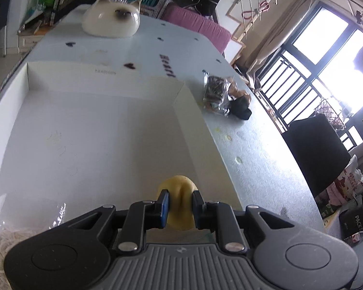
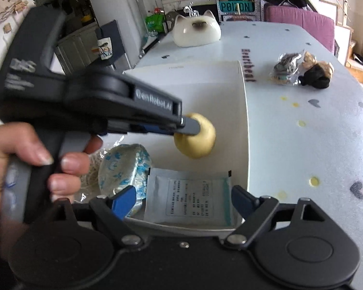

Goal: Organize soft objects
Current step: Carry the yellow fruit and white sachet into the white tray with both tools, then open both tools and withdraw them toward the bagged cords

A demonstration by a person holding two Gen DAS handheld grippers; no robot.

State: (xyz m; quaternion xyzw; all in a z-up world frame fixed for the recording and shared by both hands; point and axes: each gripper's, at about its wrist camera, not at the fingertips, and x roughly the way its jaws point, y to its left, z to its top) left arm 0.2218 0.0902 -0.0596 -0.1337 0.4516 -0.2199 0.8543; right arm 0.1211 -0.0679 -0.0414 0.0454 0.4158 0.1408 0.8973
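Soft yellow ball (image 1: 179,201) sits low in the centre of the left wrist view, pinched between the blue pads of our left tool (image 1: 180,206), which is clenched on it hard enough to dent its face; it hangs over the right part of the white box (image 1: 89,130) that fills the middle of that frame. From the right wrist view we see the same ball (image 2: 197,142) from the side, at centre frame, with the left tool (image 2: 193,128) reaching in from the left and our left hand (image 2: 24,164) wrapped around its handle at lower left; whether the ball touches the box floor (image 2: 230,111) we cannot tell.

Only the right wrist view shows the box's near end: a blue-patterned wrapped bundle (image 2: 125,169) and a flat white sachet (image 2: 188,198) lying side by side at lower centre, just beyond our right tool (image 2: 184,201), whose fingers stand wide apart and released, holding nothing. The left wrist view shows only a knitted cream item in clear wrap (image 1: 9,244) at its lower left corner.

Both views show the worktop (image 1: 254,149) to the right of the box, carrying a crinkled clear packet (image 1: 215,91) touching a dark and tan soft lump (image 1: 240,104); in the right wrist view these lie at upper right, packet (image 2: 286,67) and lump (image 2: 317,73). A white cat-face cushion (image 1: 111,17) rests at the far end, upper centre in both frames (image 2: 197,30).
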